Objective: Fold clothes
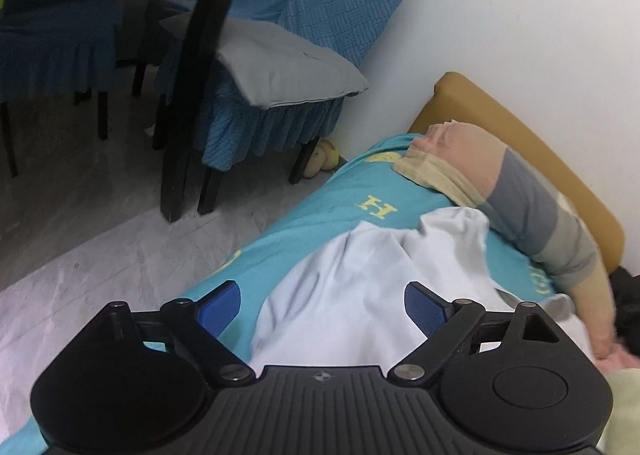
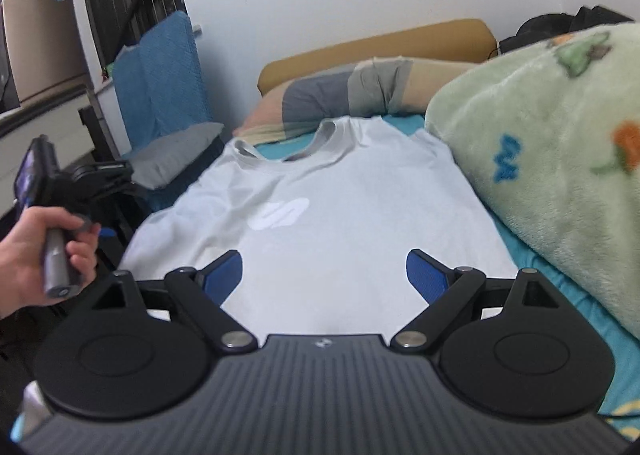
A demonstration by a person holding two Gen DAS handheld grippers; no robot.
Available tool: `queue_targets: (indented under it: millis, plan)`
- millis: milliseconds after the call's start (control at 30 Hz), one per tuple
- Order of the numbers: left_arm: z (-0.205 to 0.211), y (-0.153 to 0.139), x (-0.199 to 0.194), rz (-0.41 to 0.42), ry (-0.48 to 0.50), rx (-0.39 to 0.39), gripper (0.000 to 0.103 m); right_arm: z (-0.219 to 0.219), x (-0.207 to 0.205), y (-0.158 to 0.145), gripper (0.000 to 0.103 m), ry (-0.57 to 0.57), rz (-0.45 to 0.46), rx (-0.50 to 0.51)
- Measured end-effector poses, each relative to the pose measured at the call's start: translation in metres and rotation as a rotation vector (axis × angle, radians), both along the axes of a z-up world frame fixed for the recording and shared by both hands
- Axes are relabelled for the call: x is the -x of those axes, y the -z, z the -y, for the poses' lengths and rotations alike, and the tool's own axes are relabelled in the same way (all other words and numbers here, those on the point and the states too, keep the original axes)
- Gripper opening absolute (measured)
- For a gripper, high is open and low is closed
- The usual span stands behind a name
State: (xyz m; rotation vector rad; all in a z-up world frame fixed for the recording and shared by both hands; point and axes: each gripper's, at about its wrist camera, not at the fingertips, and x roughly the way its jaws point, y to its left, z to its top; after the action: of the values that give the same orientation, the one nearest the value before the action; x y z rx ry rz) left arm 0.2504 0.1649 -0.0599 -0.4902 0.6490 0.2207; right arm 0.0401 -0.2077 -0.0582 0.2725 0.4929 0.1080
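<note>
A pale white T-shirt (image 2: 332,215) with a white logo lies spread flat on the bed, collar toward the pillow. My right gripper (image 2: 324,275) is open and empty, hovering over the shirt's lower hem. My left gripper (image 1: 322,307) is open and empty above the shirt's left side (image 1: 360,287), near the bed's edge. In the right wrist view the left gripper (image 2: 76,183) shows at the far left, held in a hand beside the bed.
A teal sheet (image 1: 320,207) covers the bed. A striped pillow (image 2: 360,91) lies at the mustard headboard (image 2: 380,43). A green fleece blanket (image 2: 560,159) is piled to the right. Blue-covered chairs (image 1: 280,67) and a table stand on the grey floor to the left.
</note>
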Motion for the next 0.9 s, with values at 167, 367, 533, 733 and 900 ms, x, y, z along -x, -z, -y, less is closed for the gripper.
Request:
queue_targets:
  millis: [167,367,533,733,900]
  plan:
    - [0.005,0.023,-0.041,-0.023,0.007,0.000,0.068,0.017,-0.027,0.024,0.090,0.052,-0.045,-0.116]
    - [0.031,0.030,-0.067,-0.107,0.055,-0.196,0.003,0.036,-0.041,0.042,0.090,0.118,-0.110,-0.213]
    - [0.103,0.003,-0.045,0.031,0.234,-0.645,0.002,0.045,-0.032,0.031,0.090,0.140,-0.056,-0.225]
    - [0.227,0.006,0.022,0.197,0.638,-0.887,0.002,0.053,-0.017,0.011,0.090,0.162,0.051,-0.171]
    - [0.276,0.042,0.029,0.084,0.797,-0.832,0.003,0.063,-0.019,0.011,0.090,0.198,0.073,-0.136]
